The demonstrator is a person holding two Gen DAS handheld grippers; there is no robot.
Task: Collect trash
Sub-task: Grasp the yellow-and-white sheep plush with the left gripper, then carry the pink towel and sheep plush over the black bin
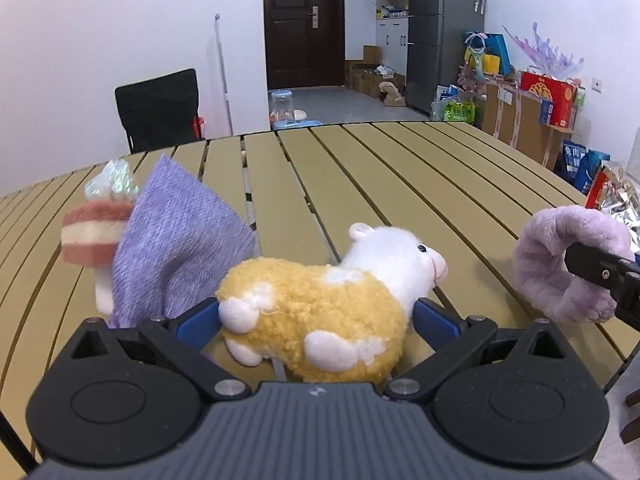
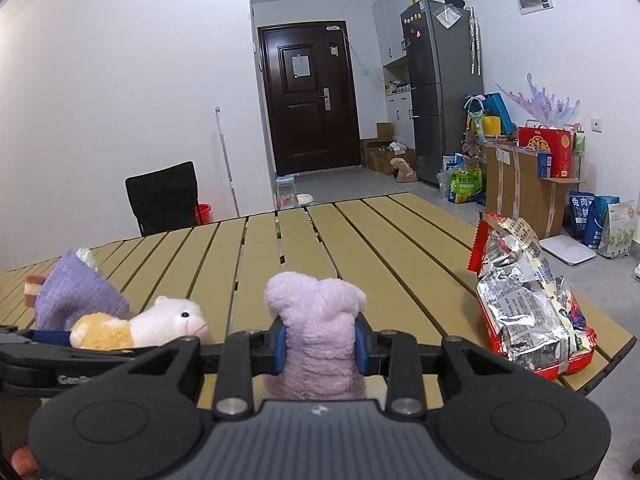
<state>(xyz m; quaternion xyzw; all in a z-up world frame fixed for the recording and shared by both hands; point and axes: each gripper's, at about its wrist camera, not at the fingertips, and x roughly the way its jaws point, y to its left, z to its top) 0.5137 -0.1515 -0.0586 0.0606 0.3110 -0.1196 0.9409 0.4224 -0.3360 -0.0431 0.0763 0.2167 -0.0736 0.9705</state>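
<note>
The left gripper (image 1: pixel 316 312) is clamping a yellow-and-white plush animal (image 1: pixel 320 308) crosswise between its blue pads, the toy's white head pointing right and its yellow body bulging well past both fingers, so the jaws are standing fairly wide around it. Whether the toy is resting on the slatted table (image 1: pixel 360 184) or hanging just above it cannot be told. Just left of this gripper, a purple cloth (image 1: pixel 176 240) is standing crumpled near the table's left edge, and a pink-and-cream striped sponge-like piece (image 1: pixel 94 236) with a shiny iridescent wrapper (image 1: pixel 112 184) on top is sitting against the cloth's left side.

The right gripper (image 2: pixel 320 344) is squeezing a fuzzy lilac plush piece (image 2: pixel 316 320) between its blue pads, jaws narrowed to a small gap filled by the fabric, the piece sticking up above the fingers and hanging below them. In the left wrist view, this lilac piece (image 1: pixel 572 260) is curling around the black fingers at the right, above the table's near right part.

A torn red-and-silver snack bag (image 2: pixel 528 304) is lying crumpled at the table's right edge, close to the near right corner, well apart from both grippers. The far half of the table is carrying nothing. A fingertip is showing at the lower left corner of the right wrist view.
</note>
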